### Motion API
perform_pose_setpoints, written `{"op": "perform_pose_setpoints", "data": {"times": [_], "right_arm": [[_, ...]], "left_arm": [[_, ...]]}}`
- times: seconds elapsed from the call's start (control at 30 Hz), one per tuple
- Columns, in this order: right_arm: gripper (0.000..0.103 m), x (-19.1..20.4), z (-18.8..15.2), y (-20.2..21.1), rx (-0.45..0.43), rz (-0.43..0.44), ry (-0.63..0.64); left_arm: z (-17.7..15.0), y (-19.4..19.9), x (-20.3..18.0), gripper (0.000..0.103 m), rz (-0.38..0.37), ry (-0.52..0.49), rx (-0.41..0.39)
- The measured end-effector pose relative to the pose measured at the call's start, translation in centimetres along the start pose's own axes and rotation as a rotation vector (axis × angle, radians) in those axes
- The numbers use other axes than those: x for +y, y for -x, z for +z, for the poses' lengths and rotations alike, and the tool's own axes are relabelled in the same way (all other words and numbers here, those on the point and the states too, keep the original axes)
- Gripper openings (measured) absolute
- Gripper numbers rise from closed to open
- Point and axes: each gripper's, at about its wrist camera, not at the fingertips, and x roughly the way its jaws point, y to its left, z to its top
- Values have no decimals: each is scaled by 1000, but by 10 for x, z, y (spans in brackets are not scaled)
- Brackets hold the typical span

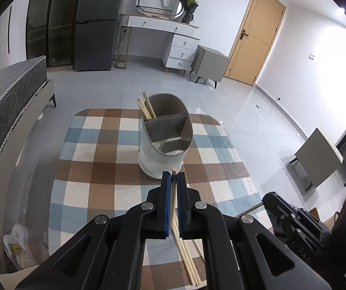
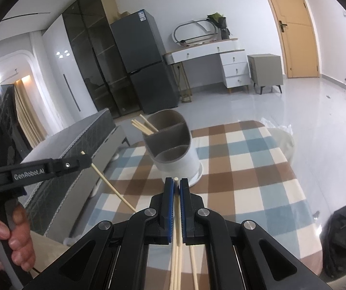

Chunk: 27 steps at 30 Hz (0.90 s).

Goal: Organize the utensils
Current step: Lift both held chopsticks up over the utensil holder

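A white utensil holder [image 1: 163,140] with grey dividers stands on the checked tablecloth [image 1: 95,164]; several wooden chopsticks [image 1: 145,107] lean in its back left compartment. It also shows in the right wrist view [image 2: 173,145]. My left gripper [image 1: 173,176] is shut on a chopstick [image 1: 172,198], held above the table just in front of the holder. It shows from the side in the right wrist view [image 2: 86,162], its chopstick [image 2: 112,188] slanting down. My right gripper [image 2: 176,183] is shut on a chopstick [image 2: 176,217]. More chopsticks [image 1: 187,258] lie on the table below.
A grey bed [image 1: 6,104] runs along the table's left side. A plastic bag [image 1: 20,246] lies at the table's left front. Beyond are a fridge [image 2: 144,58], a white dresser [image 1: 173,38] and a door [image 1: 255,31]. A black bag [image 2: 344,236] sits at right.
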Motion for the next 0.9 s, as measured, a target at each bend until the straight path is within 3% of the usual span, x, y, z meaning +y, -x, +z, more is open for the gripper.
{"op": "perform_pose_setpoints", "data": {"times": [0.33, 0.9], "right_arm": [[4, -2, 44, -13, -16, -4, 30], [4, 37, 171, -41, -104, 25, 212]], "left_arm": [[41, -6, 10, 0, -48, 63, -12], [124, -24, 34, 0, -149, 191, -95]]}}
